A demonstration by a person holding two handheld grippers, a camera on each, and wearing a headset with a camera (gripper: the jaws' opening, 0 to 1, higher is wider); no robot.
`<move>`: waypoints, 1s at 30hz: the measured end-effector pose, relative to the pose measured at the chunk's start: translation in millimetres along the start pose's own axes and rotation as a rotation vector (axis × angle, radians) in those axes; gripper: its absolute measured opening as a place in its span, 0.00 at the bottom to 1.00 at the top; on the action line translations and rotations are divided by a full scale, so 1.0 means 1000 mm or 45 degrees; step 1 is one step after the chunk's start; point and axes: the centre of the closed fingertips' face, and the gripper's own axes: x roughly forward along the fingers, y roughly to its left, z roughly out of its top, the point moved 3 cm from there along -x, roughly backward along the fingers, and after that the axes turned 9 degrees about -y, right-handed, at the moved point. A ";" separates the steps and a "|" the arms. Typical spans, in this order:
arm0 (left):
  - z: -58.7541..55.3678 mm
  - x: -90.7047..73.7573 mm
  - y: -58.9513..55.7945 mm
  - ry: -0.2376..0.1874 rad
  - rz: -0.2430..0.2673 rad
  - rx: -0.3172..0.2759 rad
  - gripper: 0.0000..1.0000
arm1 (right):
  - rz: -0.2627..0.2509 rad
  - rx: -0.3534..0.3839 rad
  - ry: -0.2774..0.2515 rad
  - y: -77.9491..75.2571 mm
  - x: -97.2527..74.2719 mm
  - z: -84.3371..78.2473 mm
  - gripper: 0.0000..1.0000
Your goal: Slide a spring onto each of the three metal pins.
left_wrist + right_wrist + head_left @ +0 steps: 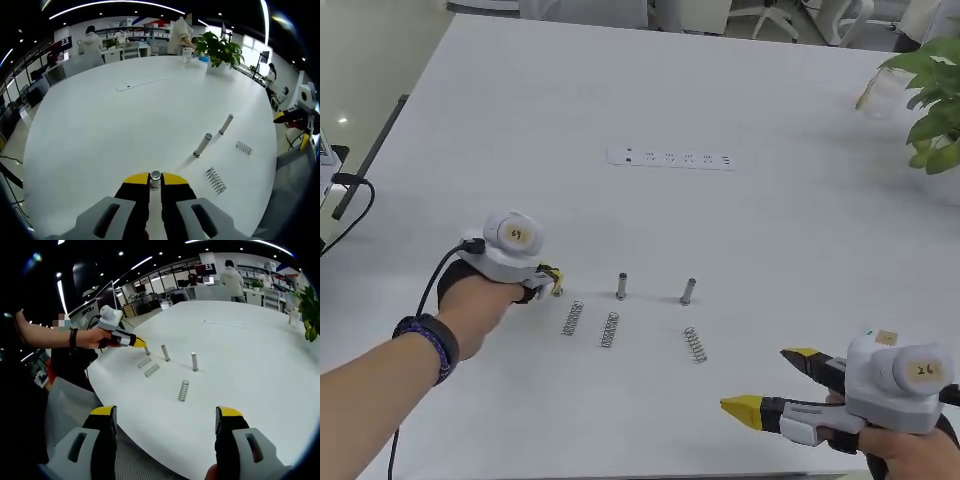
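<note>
Spring-and-pin set on white table (520, 120); taking the middle pin (621, 286) as reference, standing upright and bare.

1. Clamping the left pin (155, 176) in the left gripper (552, 280): yellow-tipped jaws pressing together on its top, just left of the middle pin. Keeping it upright with its foot on the table, as seen in the right gripper view.
2. Listing the right pin (688, 291), standing upright and bare, near the middle pin on its right.
3. Counting three springs, all lying flat on the person's side of the middle pin, none on a pin:
   - left spring (572, 317), lying near and to the left;
   - middle spring (610, 329), lying just in front, close beside the left spring without touching it;
   - right spring (695, 344), lying in front and to the right, apart from the other two.
4. Holding the right gripper (758, 379) well off to the right and front of the middle pin, by the table's near edge, jaws spread wide and gripping nothing.
5. Noting a power strip (670, 158) lying well beyond the middle pin, and a plant (935, 100) far beyond it to the right.
</note>
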 end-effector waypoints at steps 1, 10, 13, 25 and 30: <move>0.000 0.000 0.000 0.000 0.000 -0.001 0.00 | 0.000 -0.002 0.000 0.000 0.000 0.000 0.80; 0.000 0.000 0.000 0.001 -0.002 -0.018 0.00 | 0.002 0.000 0.000 0.000 0.001 0.000 0.80; 0.000 0.000 -0.001 0.001 0.001 -0.017 0.00 | 0.002 -0.001 0.002 0.000 0.001 -0.001 0.80; 0.000 0.001 -0.002 0.008 0.004 -0.029 0.00 | -0.005 0.007 0.004 -0.002 -0.002 -0.003 0.80; -0.004 0.000 -0.002 0.028 0.013 -0.031 0.03 | -0.005 0.008 0.001 -0.002 -0.002 -0.003 0.80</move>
